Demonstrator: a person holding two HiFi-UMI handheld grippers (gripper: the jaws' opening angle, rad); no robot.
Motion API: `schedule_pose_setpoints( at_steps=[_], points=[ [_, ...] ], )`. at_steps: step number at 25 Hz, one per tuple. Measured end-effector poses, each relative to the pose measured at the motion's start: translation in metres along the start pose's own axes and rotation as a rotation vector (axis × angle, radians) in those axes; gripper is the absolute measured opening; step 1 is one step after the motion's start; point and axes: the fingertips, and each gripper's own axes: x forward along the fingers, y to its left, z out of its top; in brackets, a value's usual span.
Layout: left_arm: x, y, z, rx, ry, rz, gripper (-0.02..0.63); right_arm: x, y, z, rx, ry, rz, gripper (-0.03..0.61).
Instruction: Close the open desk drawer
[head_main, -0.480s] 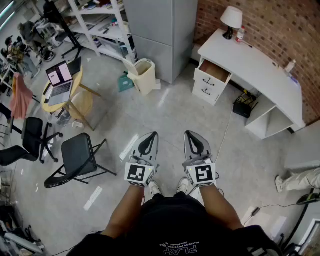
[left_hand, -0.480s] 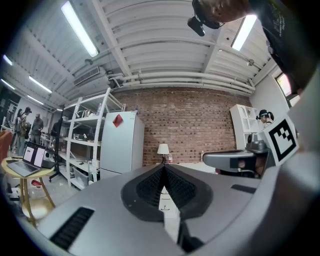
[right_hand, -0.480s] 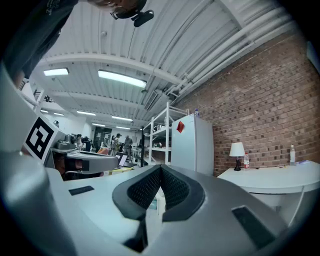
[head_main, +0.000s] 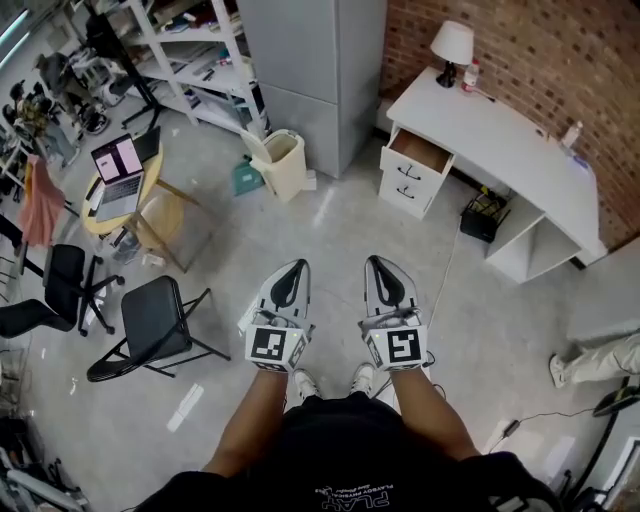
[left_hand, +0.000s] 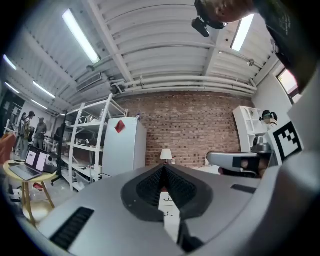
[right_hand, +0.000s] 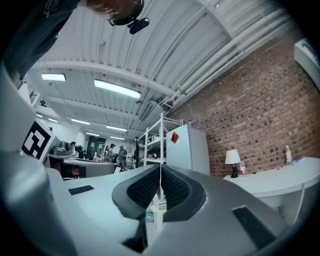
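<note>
A white desk stands against the brick wall at the upper right of the head view. Its top drawer is pulled open, showing a brown inside; a shut drawer sits below it. Both grippers are held low and close to the person's body, far from the desk. My left gripper is shut and empty, and so is my right gripper. In the left gripper view the drawer fronts show small, just past the closed jaws.
A lamp and bottle stand on the desk. A cream bin sits by the grey cabinet. At left are a black folding chair, a round table with a laptop, and shelving. A black box lies under the desk.
The whole view has shifted slightly: the desk and drawer sit a little further left and higher in the picture. Both grippers stay shut, side by side.
</note>
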Motion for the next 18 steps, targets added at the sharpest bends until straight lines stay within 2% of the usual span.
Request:
schedule_pose_setpoints(
  at_steps=[6, 18],
  points=[
    [0.005, -0.011, -0.005, 0.018, 0.017, 0.01, 0.008, -0.014, -0.021, -0.007, 0.002, 0.027, -0.034, 0.028],
    [0.032, -0.055, -0.008, 0.042, 0.032, 0.009, 0.008, -0.028, -0.068, -0.013, -0.012, 0.042, -0.018, 0.028]
  ],
)
